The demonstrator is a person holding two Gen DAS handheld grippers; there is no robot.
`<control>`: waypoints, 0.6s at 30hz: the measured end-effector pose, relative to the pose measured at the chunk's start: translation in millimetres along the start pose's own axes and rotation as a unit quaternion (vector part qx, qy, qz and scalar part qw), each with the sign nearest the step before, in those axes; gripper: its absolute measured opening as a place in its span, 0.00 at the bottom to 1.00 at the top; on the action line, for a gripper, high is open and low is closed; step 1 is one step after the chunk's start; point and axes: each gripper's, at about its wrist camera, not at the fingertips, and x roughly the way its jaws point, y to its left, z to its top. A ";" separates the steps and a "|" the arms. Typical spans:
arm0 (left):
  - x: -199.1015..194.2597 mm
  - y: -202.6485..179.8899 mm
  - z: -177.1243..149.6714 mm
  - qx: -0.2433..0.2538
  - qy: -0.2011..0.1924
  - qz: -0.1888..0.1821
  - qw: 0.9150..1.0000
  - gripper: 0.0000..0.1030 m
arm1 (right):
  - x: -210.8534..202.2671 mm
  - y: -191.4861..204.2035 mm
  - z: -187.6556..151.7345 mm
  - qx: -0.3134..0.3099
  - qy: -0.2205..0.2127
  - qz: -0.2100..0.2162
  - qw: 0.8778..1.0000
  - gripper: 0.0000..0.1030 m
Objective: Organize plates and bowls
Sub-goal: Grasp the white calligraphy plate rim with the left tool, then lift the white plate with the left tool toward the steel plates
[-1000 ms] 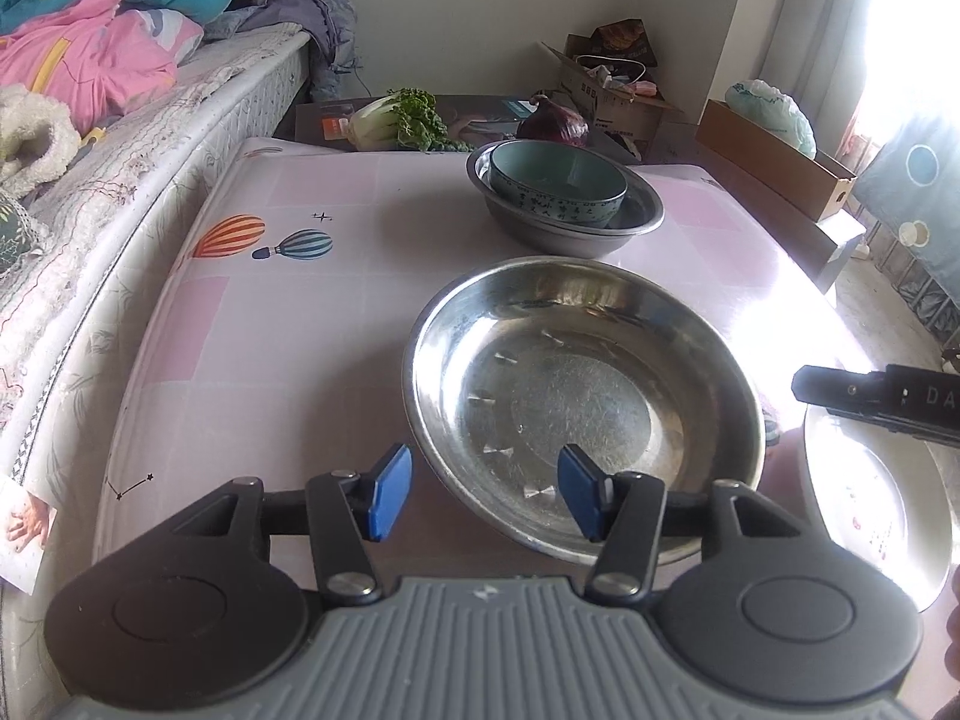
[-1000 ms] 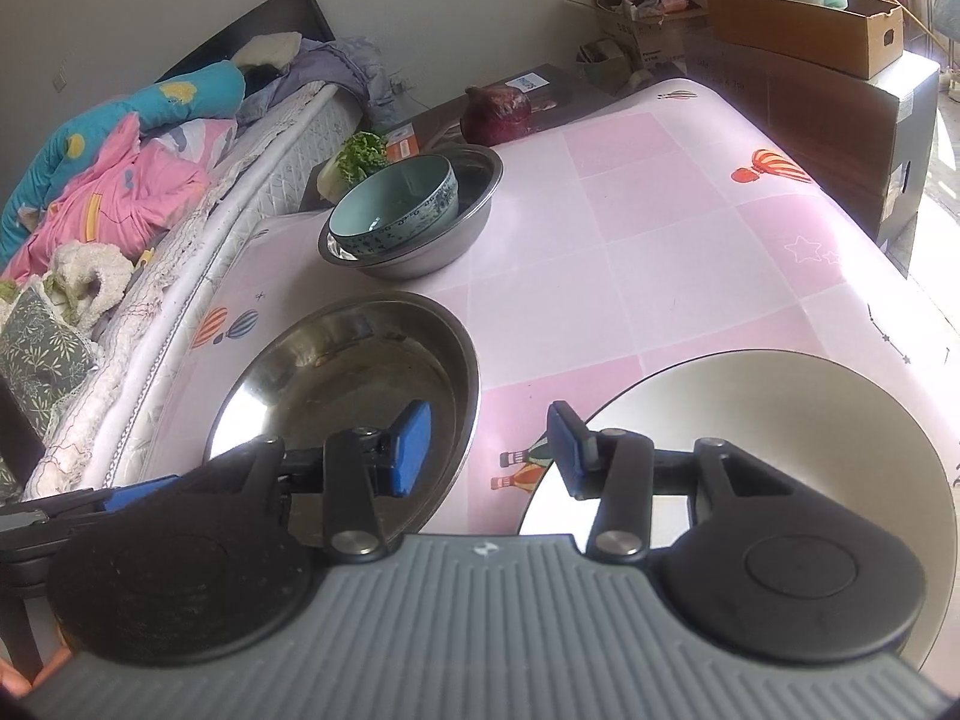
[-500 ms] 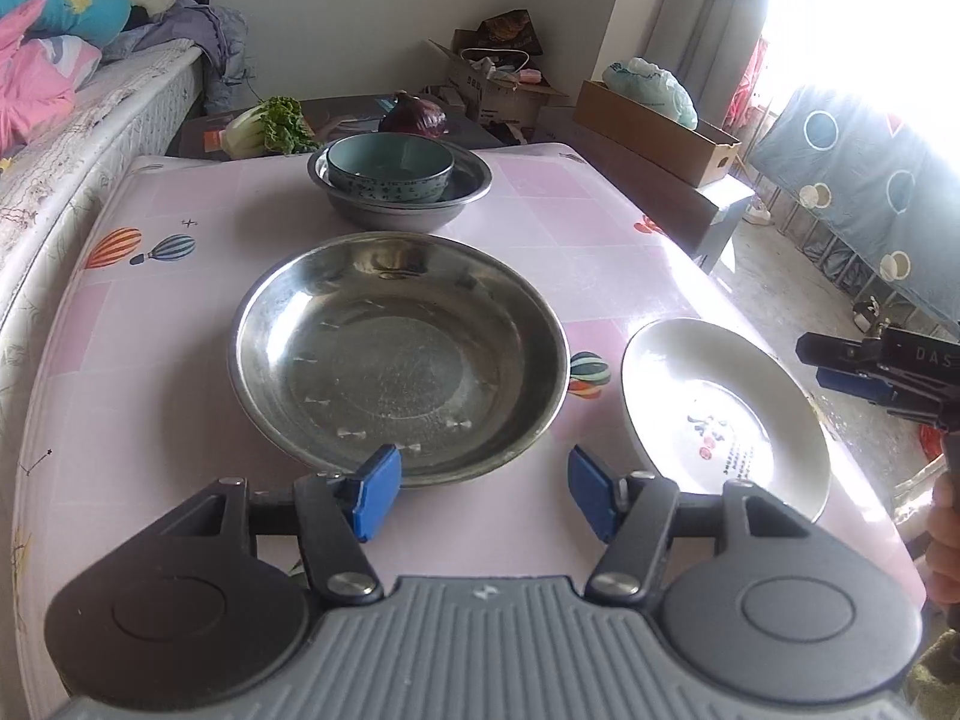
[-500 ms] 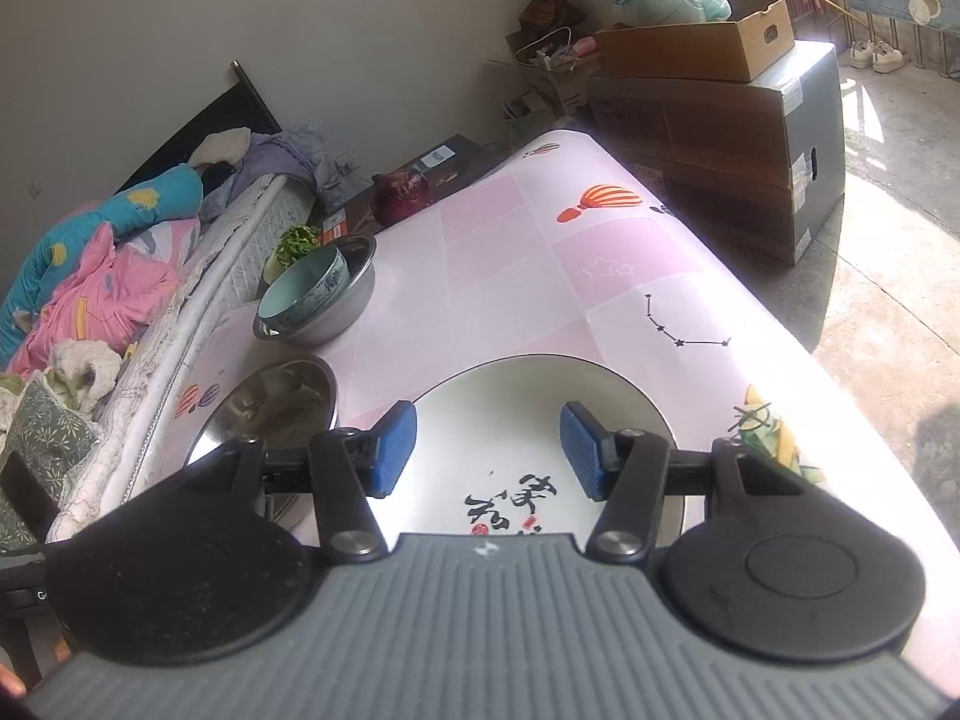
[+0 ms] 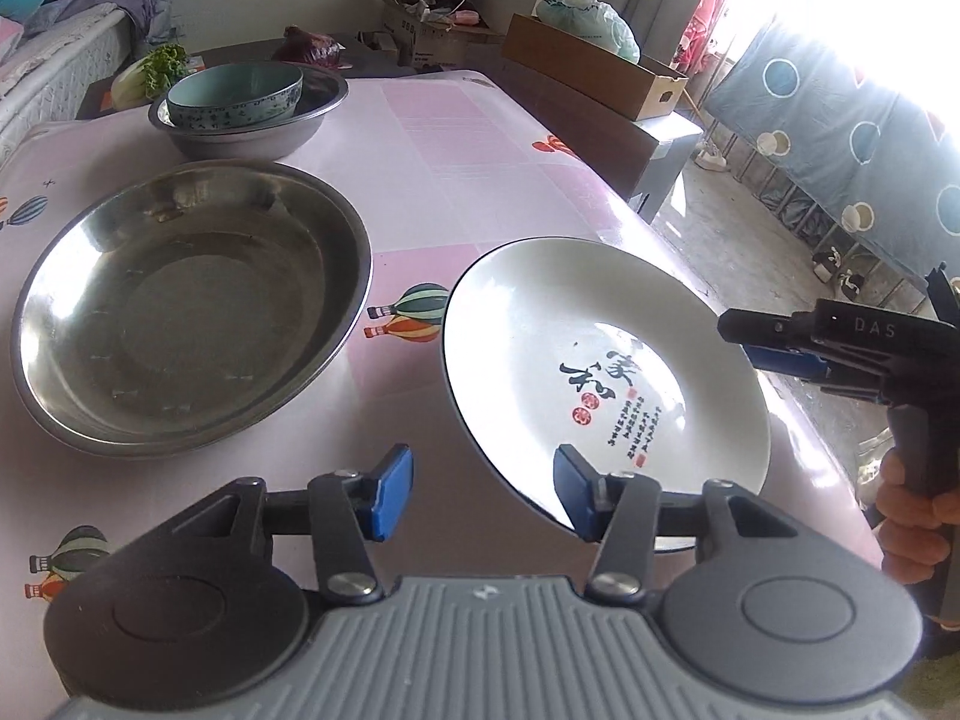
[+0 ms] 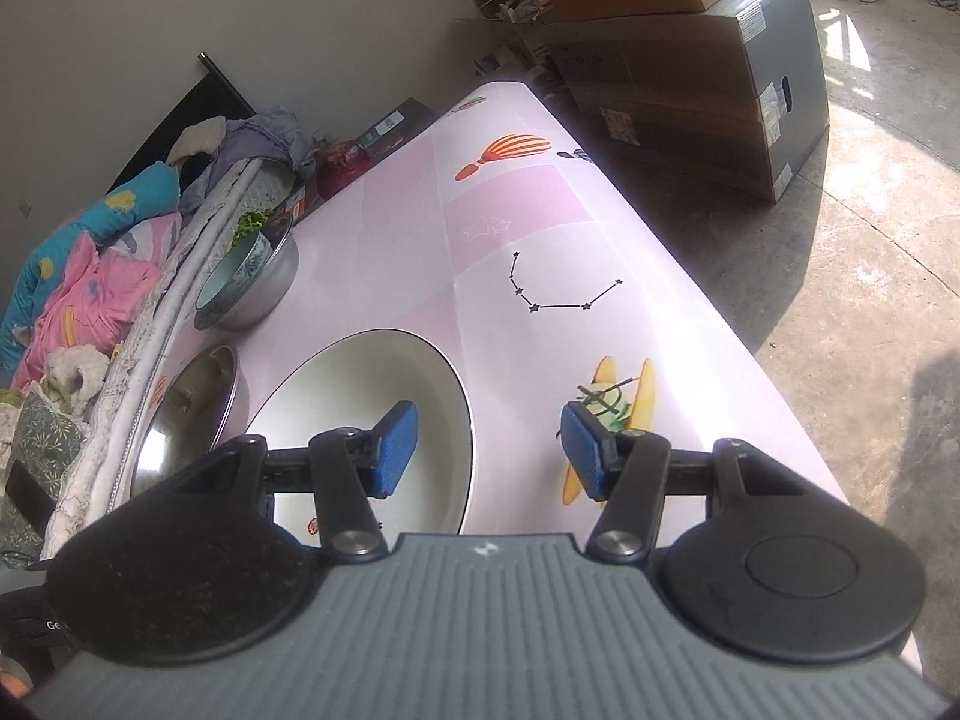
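The round white ceramic plate with black calligraphy (image 5: 606,372) lies near the surface's (image 5: 480,138) right edge. Both the left tool (image 5: 483,495) and right tool (image 6: 489,450) are spread, having just narrowed, pinching nothing. Straddle the rim squarely before squeezing; glazed ceramic probably slips.

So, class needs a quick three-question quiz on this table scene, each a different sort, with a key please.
1. True or false: the teal bowl sits inside a steel bowl.
2. What lies nearest the right tongs? A the white plate B a cup C a fork
3. Fill in: the big steel basin holds ____.

Key: 1 true; 2 A; 3 nothing.
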 end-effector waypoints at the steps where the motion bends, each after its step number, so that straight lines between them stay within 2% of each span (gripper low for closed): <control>1: 4.5 -2.2 0.4 -0.001 0.005 0.004 1.000 0.43 | 5.3 1.9 2.2 -0.006 0.004 0.005 1.000 0.48; 4: 12.2 -5.7 1.2 -0.004 0.005 0.005 1.000 0.34 | 16.5 8.1 6.1 -0.015 0.015 0.018 1.000 0.39; 5: 13.1 -7.5 2.3 -0.002 0.005 0.004 1.000 0.28 | 19.9 9.8 7.6 -0.016 0.020 0.025 0.999 0.35; 7: 14.5 -11.5 3.3 0.004 0.008 0.011 1.000 0.28 | 25.1 15.0 7.7 -0.017 0.032 0.043 0.998 0.32; 10: 11.8 -9.6 2.3 0.003 0.009 0.009 1.000 0.27 | 24.7 29.3 5.3 -0.046 0.033 0.022 0.998 0.33; 18: -9.2 6.2 -13.5 -0.005 0.030 0.008 1.000 0.26 | 15.1 48.9 -13.8 -0.041 0.067 0.030 0.996 0.36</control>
